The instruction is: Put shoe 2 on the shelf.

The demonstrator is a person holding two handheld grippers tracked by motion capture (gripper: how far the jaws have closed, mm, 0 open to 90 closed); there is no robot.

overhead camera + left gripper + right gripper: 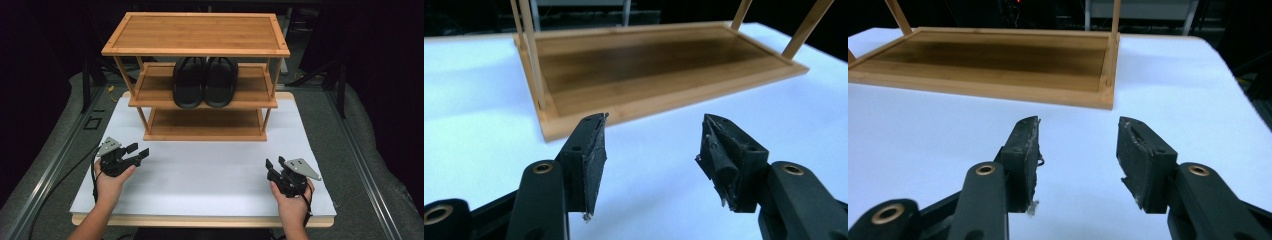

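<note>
A white-covered table [210, 175] lies under both tongs. Ahead of them stands a three-tier bamboo shoe rack [200, 35], its bottom shelf [659, 65] just beyond the jaw tips in both gripper views. A pair of black rubber slippers [205, 82] sits side by side on the middle shelf, well beyond and between the two tongs. The left gripper [135, 153] and the right gripper [272, 167] each rest low over the table near its front corners, jaws apart and holding nothing.
</note>
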